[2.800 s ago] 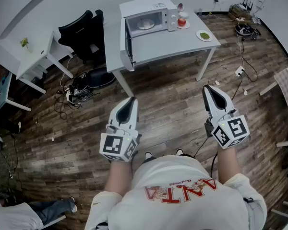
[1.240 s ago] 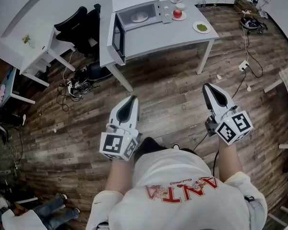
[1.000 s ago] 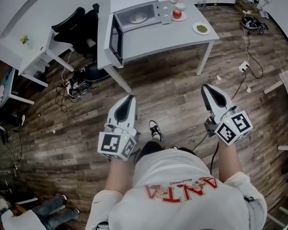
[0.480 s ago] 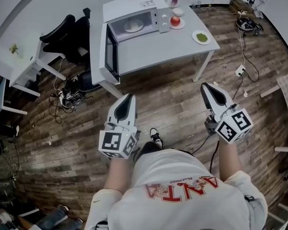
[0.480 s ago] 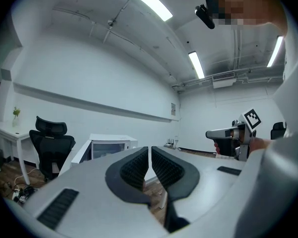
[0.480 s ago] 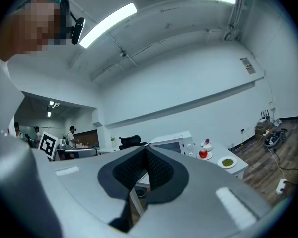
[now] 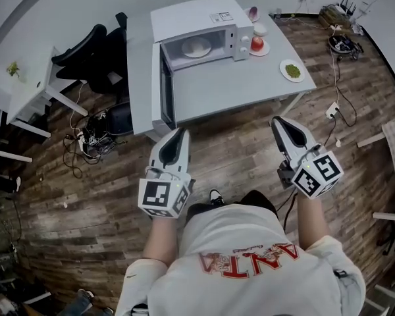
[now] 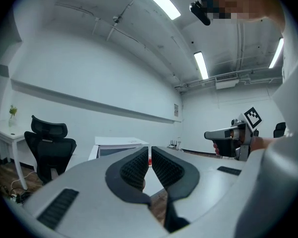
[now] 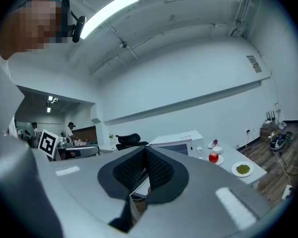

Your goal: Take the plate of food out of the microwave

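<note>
Two tools hang low in front of us, both pointed toward the worktop (image 7: 230, 87), because we stand on the wooden floor well apart from it and nothing is within reach yet. The left tool (image 7: 179, 133) has its pads drawn together to a thin slit with nothing between them; the right tool (image 7: 280, 122) is pressed fully together and also carries nothing. The microwave (image 7: 197, 25) sits at the far side of the worktop, and its door (image 7: 166, 94) is swung wide toward us on the left, so the cavity is open to view. The plate of food (image 7: 196, 47) lies inside on the cavity floor, untouched. Just right of the microwave a red apple (image 7: 257, 43) rests on a small plate, and a second plate with green food (image 7: 293, 70) sits near the worktop's right edge, leaving a bare stretch in front of the cavity. We judge that stretch the natural spot to set the plate down. We still have to step closer, and one tool must spread before it can take the rim.
</note>
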The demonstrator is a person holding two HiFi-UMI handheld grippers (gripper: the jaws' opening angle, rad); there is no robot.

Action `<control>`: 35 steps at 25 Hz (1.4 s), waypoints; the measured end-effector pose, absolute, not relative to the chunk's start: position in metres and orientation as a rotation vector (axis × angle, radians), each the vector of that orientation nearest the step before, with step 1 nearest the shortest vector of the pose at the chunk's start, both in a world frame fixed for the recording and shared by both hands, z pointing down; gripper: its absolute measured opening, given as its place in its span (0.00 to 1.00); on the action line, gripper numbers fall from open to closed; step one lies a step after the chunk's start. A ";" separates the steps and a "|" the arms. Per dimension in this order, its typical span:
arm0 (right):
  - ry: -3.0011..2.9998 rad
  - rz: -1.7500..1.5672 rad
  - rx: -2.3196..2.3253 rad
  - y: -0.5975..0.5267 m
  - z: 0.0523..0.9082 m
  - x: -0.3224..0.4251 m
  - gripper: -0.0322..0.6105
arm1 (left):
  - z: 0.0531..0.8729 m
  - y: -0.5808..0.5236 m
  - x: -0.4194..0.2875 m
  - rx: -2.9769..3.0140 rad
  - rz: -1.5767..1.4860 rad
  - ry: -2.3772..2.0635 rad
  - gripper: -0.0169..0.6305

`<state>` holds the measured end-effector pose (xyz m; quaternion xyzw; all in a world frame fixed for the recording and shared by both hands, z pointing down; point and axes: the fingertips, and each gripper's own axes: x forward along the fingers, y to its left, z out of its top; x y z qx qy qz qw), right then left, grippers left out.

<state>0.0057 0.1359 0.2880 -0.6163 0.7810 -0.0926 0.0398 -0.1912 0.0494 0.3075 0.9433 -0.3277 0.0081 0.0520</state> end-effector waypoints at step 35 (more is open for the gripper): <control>2.635 -0.656 -1.412 -0.185 0.354 0.140 0.05 | 0.343 -0.168 -0.068 2.519 0.077 -1.505 0.07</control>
